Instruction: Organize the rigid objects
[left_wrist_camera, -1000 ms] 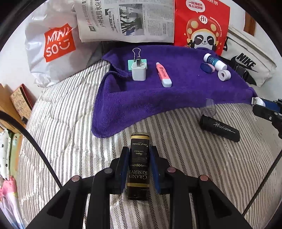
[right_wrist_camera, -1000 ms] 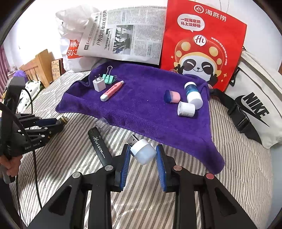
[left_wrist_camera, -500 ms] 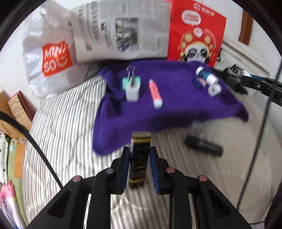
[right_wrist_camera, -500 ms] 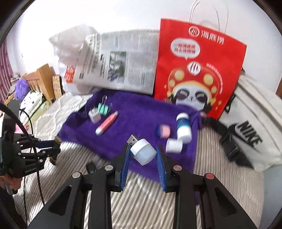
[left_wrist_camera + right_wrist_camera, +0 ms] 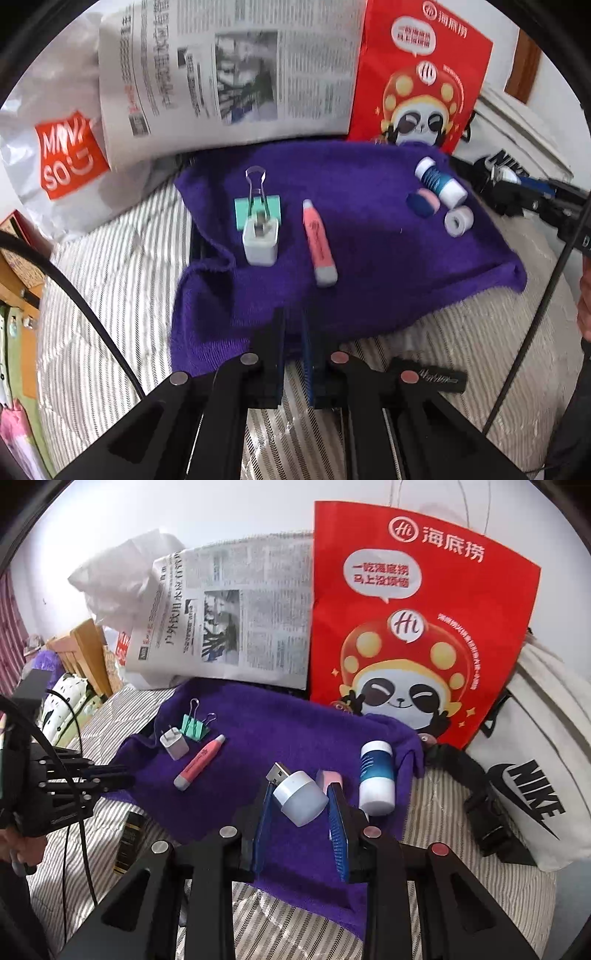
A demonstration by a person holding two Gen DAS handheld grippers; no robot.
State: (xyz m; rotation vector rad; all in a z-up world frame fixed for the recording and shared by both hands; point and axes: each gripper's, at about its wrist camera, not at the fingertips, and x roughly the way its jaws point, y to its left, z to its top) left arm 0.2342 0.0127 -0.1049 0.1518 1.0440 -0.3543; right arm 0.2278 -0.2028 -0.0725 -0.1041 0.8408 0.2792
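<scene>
USB night light (image 5: 300, 796), a white capsule with a metal plug, is pinched between the blue pads of the right gripper (image 5: 300, 812), plug end tilted up and to the left, above the near part of the purple towel (image 5: 258, 738). Left gripper (image 5: 293, 354) has its fingers drawn close together with only a narrow gap; nothing is visible between them, and its tips sit over the near edge of the towel. On the striped bedding (image 5: 74, 886) near the left gripper lies a dark bottle with gold lettering (image 5: 128, 840), flat, off the towel. A black cylinder with script lettering (image 5: 432, 374) lies on the bedding beside the left gripper's right finger, also off the towel.

On the towel, left group: pink highlighter (image 5: 199, 762) lying flat, white charger plug (image 5: 174, 743) just beside it, green binder clip (image 5: 195, 726) touching or just behind the charger. Right group: blue-and-white bottle (image 5: 376, 777) lying on its side, a pink-and-blue item (image 5: 423, 201) beside it, a small white roll (image 5: 459, 220) near both.

Behind the towel stand a newspaper (image 5: 236, 620), a red panda bag (image 5: 417, 627), a white Miniso bag (image 5: 62, 155) and a white Nike bag (image 5: 535, 786).
</scene>
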